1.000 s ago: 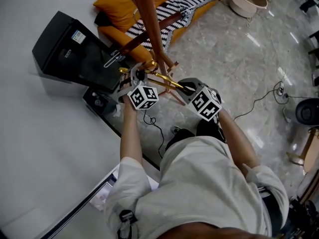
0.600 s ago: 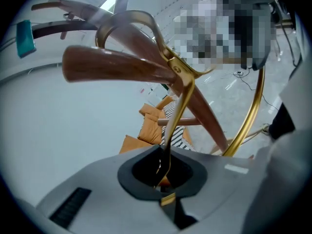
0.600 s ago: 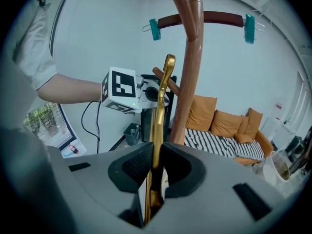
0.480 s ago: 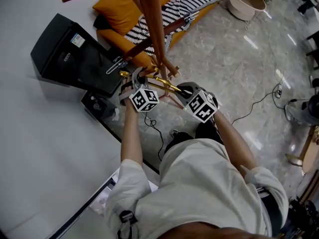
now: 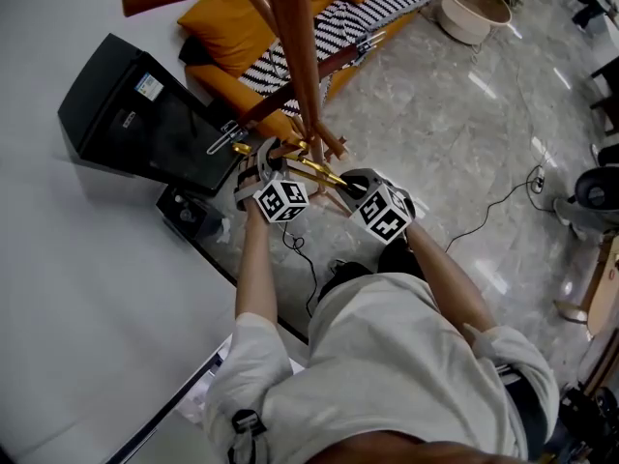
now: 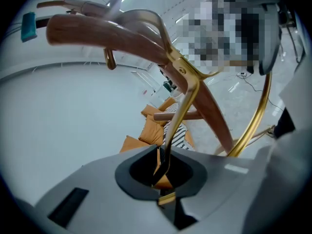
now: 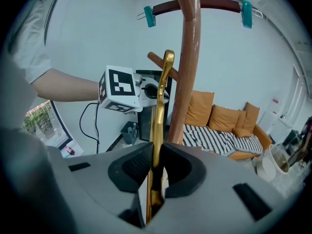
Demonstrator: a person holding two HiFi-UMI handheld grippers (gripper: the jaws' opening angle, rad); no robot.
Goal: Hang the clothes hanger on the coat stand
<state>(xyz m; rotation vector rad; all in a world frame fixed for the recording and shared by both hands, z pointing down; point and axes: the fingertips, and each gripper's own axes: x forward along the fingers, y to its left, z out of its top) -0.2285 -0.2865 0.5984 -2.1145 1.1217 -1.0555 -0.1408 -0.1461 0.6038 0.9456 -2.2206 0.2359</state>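
Note:
A gold metal hanger (image 5: 315, 170) is held between both grippers right beside the wooden coat stand pole (image 5: 295, 66). My left gripper (image 5: 267, 159) is shut on the hanger's thin wire (image 6: 176, 118). In the left gripper view the hanger's hook (image 6: 146, 17) arches over a wooden stand arm (image 6: 112, 33), and its tip shows below that arm on the far side. My right gripper (image 5: 350, 184) is shut on the hanger's flat gold bar (image 7: 157, 126), which stands upright just left of the pole (image 7: 187, 72).
A black case (image 5: 145, 119) stands on the floor to the left of the stand. Behind it are orange cushions with a striped one (image 5: 334, 17) and a pale basket (image 5: 474, 3). A wooden clip hanger (image 7: 200, 5) hangs high on the stand. Cables (image 5: 503, 196) trail at right.
Both grippers and the gold hanger have shifted a little up and closer to the pole. Both grips are unchanged.

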